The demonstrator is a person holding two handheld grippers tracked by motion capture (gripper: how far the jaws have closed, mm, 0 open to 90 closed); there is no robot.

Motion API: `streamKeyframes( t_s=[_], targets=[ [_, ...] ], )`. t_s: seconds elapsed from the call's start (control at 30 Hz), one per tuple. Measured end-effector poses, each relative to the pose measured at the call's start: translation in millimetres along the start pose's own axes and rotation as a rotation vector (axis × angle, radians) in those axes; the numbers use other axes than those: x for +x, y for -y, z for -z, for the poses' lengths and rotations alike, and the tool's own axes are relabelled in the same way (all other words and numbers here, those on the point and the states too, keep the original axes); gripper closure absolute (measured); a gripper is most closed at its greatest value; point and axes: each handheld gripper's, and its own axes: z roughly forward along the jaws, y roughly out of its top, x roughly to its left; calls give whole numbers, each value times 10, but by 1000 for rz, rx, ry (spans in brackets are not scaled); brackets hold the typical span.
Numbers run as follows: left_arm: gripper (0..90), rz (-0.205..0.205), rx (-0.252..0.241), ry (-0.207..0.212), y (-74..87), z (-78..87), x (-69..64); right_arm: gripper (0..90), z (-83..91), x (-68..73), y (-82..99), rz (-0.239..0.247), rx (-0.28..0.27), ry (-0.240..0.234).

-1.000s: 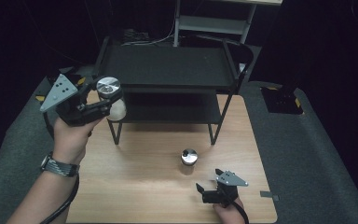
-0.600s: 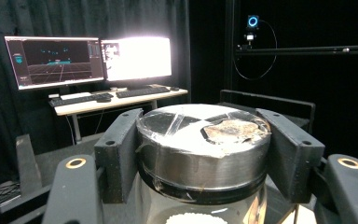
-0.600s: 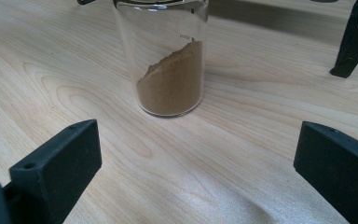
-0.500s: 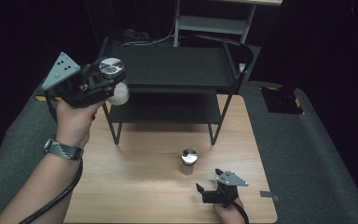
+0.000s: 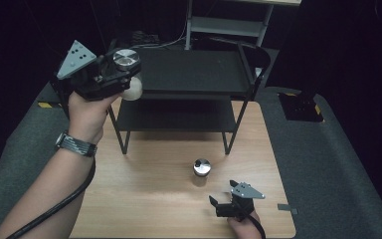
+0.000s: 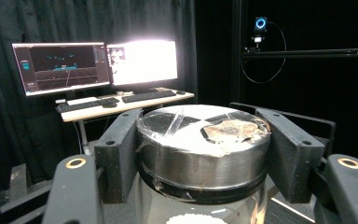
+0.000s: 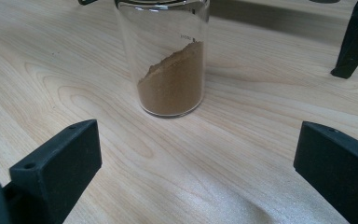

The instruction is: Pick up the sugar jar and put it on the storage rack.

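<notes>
while the wooden table (image 5: 154, 199) is taking up most of the high view, a black two-tier rack (image 5: 194, 74) is standing on its far half w/ thin legs planted on the wood. the person's left forearm is coming in from the bottom left w/ a wristwatch (image 5: 76, 144) on it, and the left gripper (image 5: 122, 74) is hanging in the air by the rack's near-left corner, at about top-shelf height, grey plate on top and cable trailing down. its jaws are closed tight on a glass jar w/ a metal lid (image 6: 203, 144); in the left gripper view both black pads are pressing against the lid's sides, tape and a torn label are showing on the lid top, and something pale is sitting inside the glass below. behind it, in that same view, a desk w/ two monitors (image 6: 95, 65) and keyboards is showing, one screen glaring white. the right gripper (image 5: 224, 204) is resting low at the table's near edge, right of centre, jaws spread wide w/ nothing between them. just ahead of it, apart from the pads, a second jar (image 7: 170, 56) is standing upright on the wood, clear glass partly filled w/ brown powder sloping to one side; in the high view its metal cap (image 5: 202, 166) is showing, in front of the rack's right front leg.
</notes>
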Motion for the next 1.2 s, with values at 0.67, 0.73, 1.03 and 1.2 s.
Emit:
streamKeyframes(
  t_s=[0.67,0.73,1.03,1.2],
  targets=[
    [347,21,0,-20,-16,-475,-4,5,9,-10,17,-1,-9,-7],
    [347,24,2,-19,-13,-517,1,5,10,-12,19,-2,-10,-6],
    [347,26,12,-24,13,-695,-22,5,12,-15,22,-2,-12,-8],
    [347,49,8,-24,69,-753,-9,5,11,-21,21,-2,-11,-11]
  ],
)
